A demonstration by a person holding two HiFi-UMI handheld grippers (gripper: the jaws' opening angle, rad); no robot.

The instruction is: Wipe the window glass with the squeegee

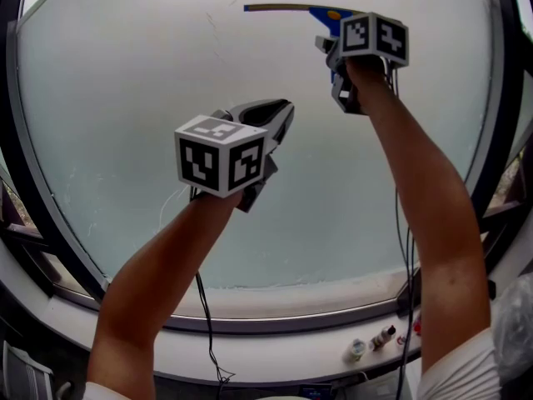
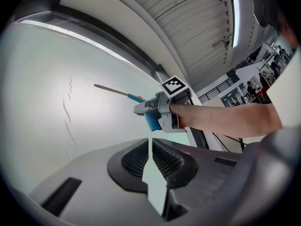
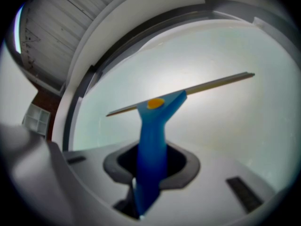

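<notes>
A blue-handled squeegee (image 1: 287,7) lies with its long thin blade against the frosted window glass (image 1: 150,98), high up and right of centre. My right gripper (image 1: 335,47) is shut on its handle. In the right gripper view the handle (image 3: 153,135) rises from between the jaws to the blade (image 3: 197,88), which slants across the pane (image 3: 225,126). My left gripper (image 1: 281,113) hovers lower, at mid-pane, shut and empty, close to the glass. In the left gripper view, the right gripper (image 2: 146,111) and the squeegee (image 2: 113,90) show beyond the left gripper (image 2: 150,147).
A dark frame (image 1: 33,198) borders the pane, and a white sill (image 1: 275,340) runs below it. Small bottles (image 1: 371,338) stand on the sill at the right. Cables (image 1: 208,323) hang from both grippers. Faint streaks (image 2: 68,112) mark the glass left of the blade.
</notes>
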